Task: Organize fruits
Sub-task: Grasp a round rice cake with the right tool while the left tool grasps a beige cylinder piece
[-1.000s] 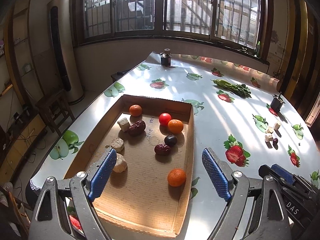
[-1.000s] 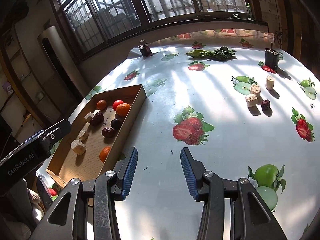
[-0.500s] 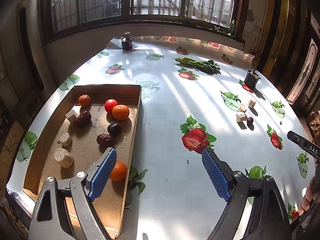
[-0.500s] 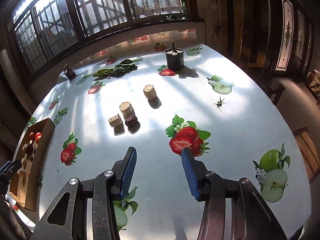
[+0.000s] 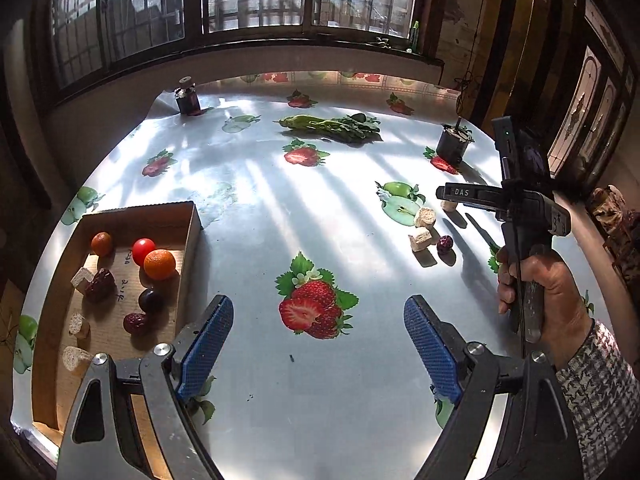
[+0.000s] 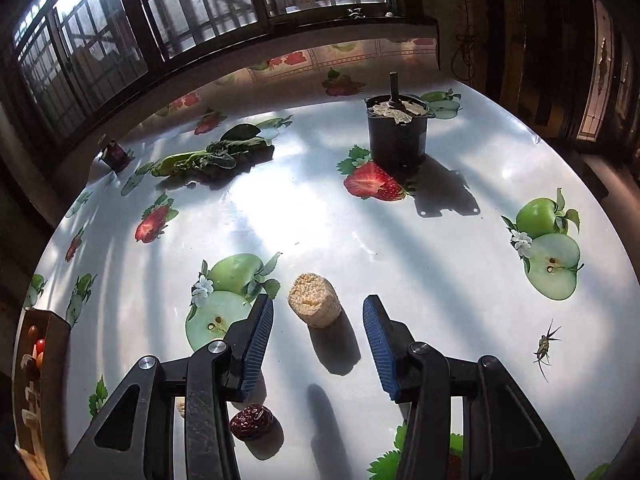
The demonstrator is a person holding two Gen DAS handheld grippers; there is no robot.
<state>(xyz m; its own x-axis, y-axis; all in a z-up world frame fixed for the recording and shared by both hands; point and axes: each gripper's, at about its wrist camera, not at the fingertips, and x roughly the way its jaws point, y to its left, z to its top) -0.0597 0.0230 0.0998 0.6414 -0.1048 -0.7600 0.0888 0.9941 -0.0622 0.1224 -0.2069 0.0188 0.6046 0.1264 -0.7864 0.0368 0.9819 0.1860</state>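
Right tool [image 6: 318,322]: fingers spread, nothing pinched, a pale, crumbly cylindrical chunk [image 6: 315,306] lying between them on the worktop [image 6: 320,220].
Red date [image 6: 252,422]: wrinkled, glossy, just below its left finger.
Left tool [image 5: 319,344]: spread wide, empty.
Cardboard tray [image 5: 188,248]: left of that tool, holding fruit.

We see barred windows [image 5: 256,0] behind the worktop [image 5: 320,400], sun striping its fruit-print cloth, and a dark stained-glass door [image 5: 592,92] on the right.
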